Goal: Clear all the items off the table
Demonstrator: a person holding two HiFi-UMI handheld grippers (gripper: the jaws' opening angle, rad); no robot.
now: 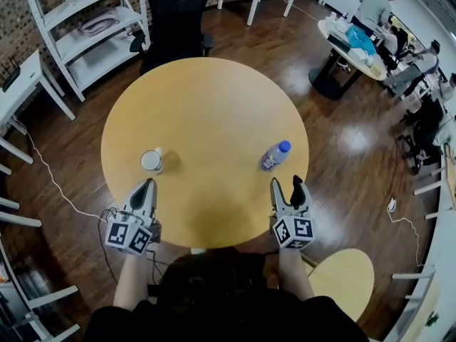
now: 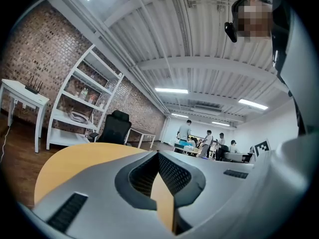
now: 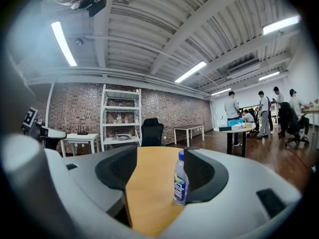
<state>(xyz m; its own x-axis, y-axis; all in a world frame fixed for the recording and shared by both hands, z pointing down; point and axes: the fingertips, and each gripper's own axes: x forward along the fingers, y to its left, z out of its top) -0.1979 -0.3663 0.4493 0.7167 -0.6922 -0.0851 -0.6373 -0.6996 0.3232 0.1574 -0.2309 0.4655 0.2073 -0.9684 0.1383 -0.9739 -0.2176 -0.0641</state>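
A round yellow table (image 1: 206, 105) holds a white cup (image 1: 151, 161) at the front left and a clear bottle with a blue cap (image 1: 274, 155) at the front right. My left gripper (image 1: 146, 184) hovers at the table's near edge just behind the cup, jaws shut with nothing between them; the left gripper view shows the closed jaws (image 2: 158, 156) but not the cup. At the near right edge my right gripper (image 1: 286, 186) stands open. In the right gripper view the bottle (image 3: 181, 180) stands upright ahead, close to the right finger (image 3: 202, 176), untouched.
A black office chair (image 1: 174, 16) stands at the table's far side, with white shelving (image 1: 85, 27) to its left. People sit at another round table (image 1: 349, 45) at the back right. A small yellow round top (image 1: 342, 280) is beside my right arm. A white cable (image 1: 57, 187) runs across the floor on the left.
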